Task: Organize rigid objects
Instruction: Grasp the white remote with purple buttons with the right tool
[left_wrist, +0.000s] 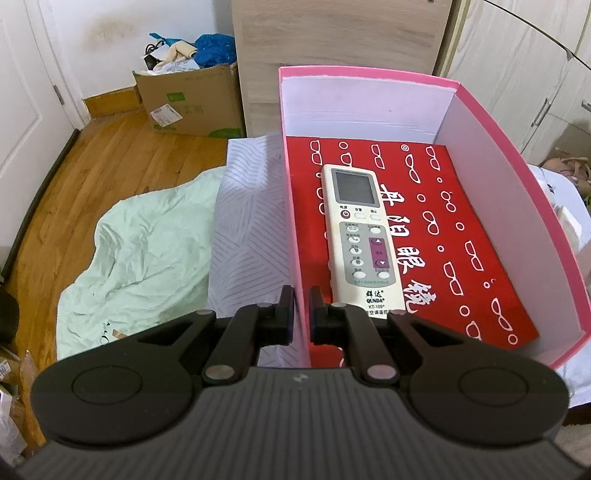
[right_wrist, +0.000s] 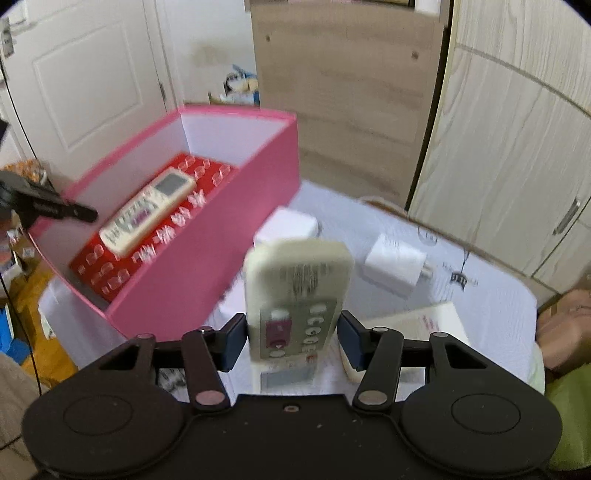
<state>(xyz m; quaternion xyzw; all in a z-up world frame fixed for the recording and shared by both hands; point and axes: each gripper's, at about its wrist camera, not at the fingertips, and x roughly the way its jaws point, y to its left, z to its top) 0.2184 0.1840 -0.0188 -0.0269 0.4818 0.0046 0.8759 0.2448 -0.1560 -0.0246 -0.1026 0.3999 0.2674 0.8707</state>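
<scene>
On the white patterned surface (right_wrist: 461, 295) in front of me sits the pink box (left_wrist: 517, 192), open at the top, with a red printed sheet (left_wrist: 461, 236) lining its floor. One cream remote (left_wrist: 360, 236) lies flat on that sheet, buttons up, its screen end toward the far wall of the box.

My left gripper (left_wrist: 300, 314) is at the near left wall of the box; its fingers (left_wrist: 286, 314) are pinched down narrow with the thin pink wall between them, so I have the box by its edge. From the right wrist view I can see that same gripper as a dark shape at the box's left rim.

My right gripper (right_wrist: 293, 338) holds a second remote (right_wrist: 297, 291), clamped across its width between the blue-padded fingers (right_wrist: 349, 338). This remote stands tilted up out of the grip, button face toward the camera, its far end raised above the surface and just right of the box's pink side wall. The picture is blurred here, so I cannot read its labels.

Beyond it on the surface lie a white charger plug (right_wrist: 397, 264) with its prongs pointing right, and another white block (right_wrist: 286, 225) close to the box. A cream, box-like item (right_wrist: 421, 325) sits just right of my right fingers.
</scene>
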